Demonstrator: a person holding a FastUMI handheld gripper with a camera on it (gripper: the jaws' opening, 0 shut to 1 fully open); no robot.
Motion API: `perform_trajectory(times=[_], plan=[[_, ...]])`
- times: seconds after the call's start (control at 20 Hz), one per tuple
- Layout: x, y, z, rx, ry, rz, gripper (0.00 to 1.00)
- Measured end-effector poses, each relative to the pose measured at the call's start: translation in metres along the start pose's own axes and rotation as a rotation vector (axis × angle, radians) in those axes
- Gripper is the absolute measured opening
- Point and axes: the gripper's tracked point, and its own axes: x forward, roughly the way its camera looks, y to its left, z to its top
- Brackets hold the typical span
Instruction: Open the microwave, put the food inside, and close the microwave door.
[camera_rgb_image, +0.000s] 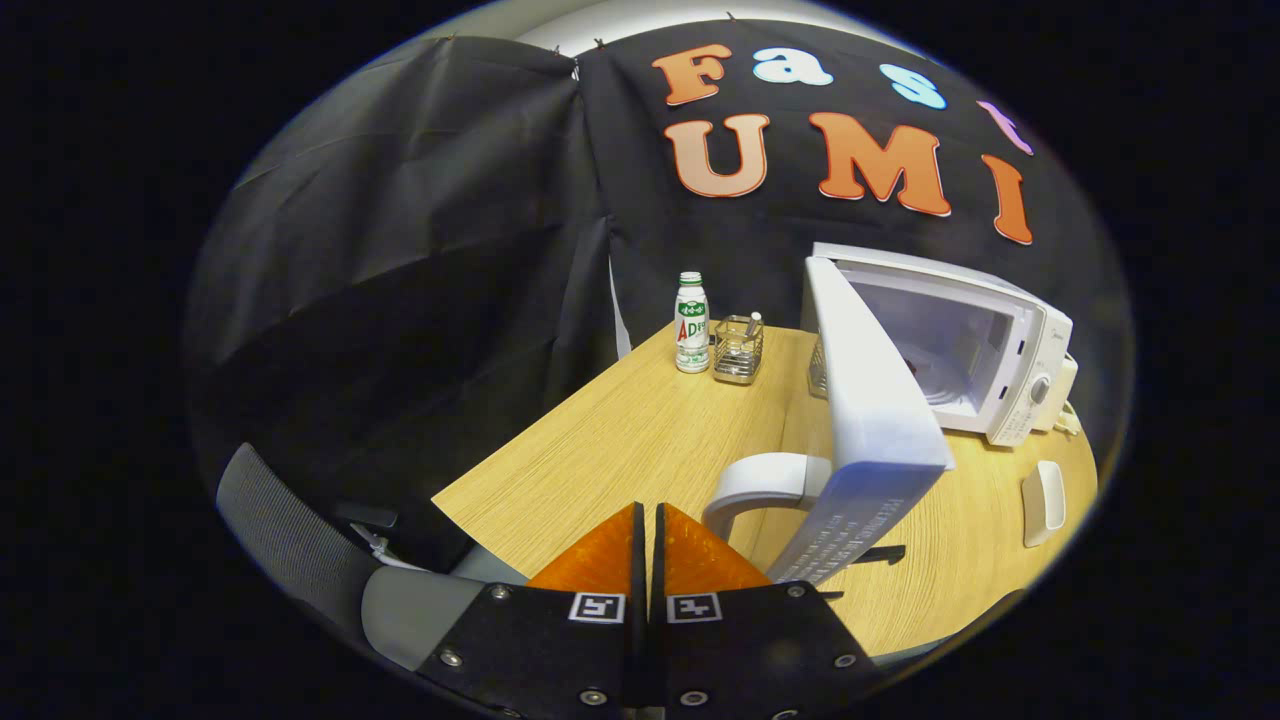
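Your gripper (645, 530) has its jaws together, gripping nothing. Just right of the fingers: microwave door (870, 400) swung open, handle (765, 480) near. Microwave (985, 345) cavity contents unclear. Far left: bottle (691, 323), wire holder (738, 350).

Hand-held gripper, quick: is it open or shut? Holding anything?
Hand-held gripper: shut, fingers together, holding nothing, beside the open microwave door.

On my wooden desk (620, 440) a small white bottle (691, 322) with a green cap stood upright at the far edge, near the booth's black cloth. Just beside it sat a wire mesh holder (738, 350) with something pale sticking out. A flat white object (1043, 502) lay apart. A grey chair (300, 550) stood below the desk's near corner.
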Motion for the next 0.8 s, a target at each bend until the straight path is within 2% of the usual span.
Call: perform_trajectory(times=[0.35,0.6,0.8], plan=[[-0.018,-0.099,0.007,0.076,-0.031,-0.187,0.01],[-0.006,-0.175,0.013,0.128,-0.020,-0.323,0.01],[0.005,-0.235,0.033,0.122,-0.051,-0.451,0.01]])
